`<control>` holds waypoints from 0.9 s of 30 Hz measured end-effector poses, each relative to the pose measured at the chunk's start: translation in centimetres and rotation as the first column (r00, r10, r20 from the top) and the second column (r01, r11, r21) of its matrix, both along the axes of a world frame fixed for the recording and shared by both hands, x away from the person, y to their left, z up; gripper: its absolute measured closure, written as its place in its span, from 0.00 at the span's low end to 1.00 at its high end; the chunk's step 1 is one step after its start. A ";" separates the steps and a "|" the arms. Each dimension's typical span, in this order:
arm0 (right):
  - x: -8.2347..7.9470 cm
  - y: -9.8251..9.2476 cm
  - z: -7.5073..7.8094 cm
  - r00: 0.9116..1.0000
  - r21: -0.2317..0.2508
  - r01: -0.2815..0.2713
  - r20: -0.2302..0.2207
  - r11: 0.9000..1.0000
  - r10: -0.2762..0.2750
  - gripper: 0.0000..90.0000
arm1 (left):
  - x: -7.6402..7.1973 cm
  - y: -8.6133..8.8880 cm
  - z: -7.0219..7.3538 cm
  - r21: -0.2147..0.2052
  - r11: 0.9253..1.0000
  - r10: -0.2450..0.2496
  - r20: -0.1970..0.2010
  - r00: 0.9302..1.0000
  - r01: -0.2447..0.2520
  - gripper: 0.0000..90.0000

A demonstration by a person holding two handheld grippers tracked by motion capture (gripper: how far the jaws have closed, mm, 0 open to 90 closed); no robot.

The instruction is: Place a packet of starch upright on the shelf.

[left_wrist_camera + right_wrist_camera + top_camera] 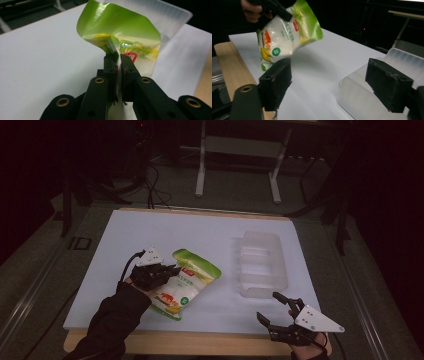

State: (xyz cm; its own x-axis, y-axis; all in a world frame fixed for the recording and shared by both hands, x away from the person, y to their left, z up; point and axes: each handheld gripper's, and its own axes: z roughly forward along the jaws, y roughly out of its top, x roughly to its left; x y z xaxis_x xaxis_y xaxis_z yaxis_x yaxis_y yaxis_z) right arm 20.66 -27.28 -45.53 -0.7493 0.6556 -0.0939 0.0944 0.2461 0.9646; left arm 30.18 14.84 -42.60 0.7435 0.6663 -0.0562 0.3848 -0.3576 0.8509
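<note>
A white sheet (pixel 150 240) covers a light wooden desk (pixel 200 343) whose bare edge shows along the near side. Beyond the desk, a white metal frame (pixel 239 145) stands on a grey floor (pixel 225 200), with dark cables (pixel 155 187) trailing nearby.

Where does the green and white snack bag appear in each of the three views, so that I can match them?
High view: the snack bag is left of centre, pinched by the left tongs.
Left gripper view: it is at top centre, clamped between the jaws.
Right gripper view: it is at upper left, lifted off the table.
Shared landmark: the clear plastic container.
</note>
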 end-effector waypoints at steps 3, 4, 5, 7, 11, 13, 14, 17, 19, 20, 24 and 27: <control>0.0 0.1 0.0 1.000 -0.001 0.010 -0.011 1.000 -0.010 0.20 | -0.1 0.0 0.1 -0.004 1.000 -0.002 0.002 1.000 0.002 0.95; 0.1 0.2 -0.1 1.000 -0.001 0.010 -0.011 1.000 -0.010 0.20 | -0.3 0.3 0.5 -0.033 0.999 0.004 -0.002 1.000 -0.004 0.95; 0.1 0.2 -0.1 1.000 -0.001 0.010 -0.011 1.000 -0.010 0.20 | -0.3 0.3 0.5 -0.033 0.999 0.004 -0.002 1.000 -0.004 0.95; 0.1 0.2 0.0 1.000 0.001 0.008 -0.009 1.000 -0.008 0.21 | -0.6 0.4 0.8 -0.054 0.999 0.008 0.010 1.000 -0.007 0.95; 0.1 0.4 0.5 1.000 0.005 -0.010 0.003 1.000 0.010 0.23 | -1.0 0.1 1.7 -0.106 0.994 0.004 0.044 0.999 0.000 0.95; 0.2 0.6 0.7 1.000 0.004 -0.018 0.000 1.000 0.018 0.23 | -1.1 -0.1 2.0 -0.113 0.994 -0.004 0.050 0.999 0.010 0.95; 0.2 0.6 0.7 1.000 0.004 -0.018 0.000 1.000 0.018 0.23 | -1.1 -0.3 2.2 -0.115 0.993 -0.011 0.057 0.998 0.017 0.95; 0.5 0.9 1.1 1.000 0.010 -0.020 -0.002 1.000 0.020 0.22 | -1.1 -0.9 2.8 -0.130 0.991 -0.021 0.075 0.997 0.031 0.95; 1.1 1.2 1.7 1.000 0.022 -0.019 -0.012 1.000 0.020 0.21 | -1.2 -1.2 3.1 -0.149 0.988 -0.024 0.084 0.996 0.036 0.95; 1.2 1.4 1.9 0.999 0.030 -0.025 -0.018 0.999 0.026 0.21 | -1.3 -1.2 3.2 -0.152 0.988 -0.026 0.089 0.996 0.039 0.95; 2.6 2.6 2.9 0.996 0.027 -0.056 -0.067 0.998 0.058 0.21 | -1.3 -1.6 3.8 -0.173 0.984 -0.028 0.101 0.994 0.045 0.95; 3.6 3.8 3.5 0.992 0.021 -0.083 -0.097 0.996 0.085 0.23 | -1.3 -1.8 4.1 -0.178 0.983 -0.032 0.101 0.994 0.049 0.96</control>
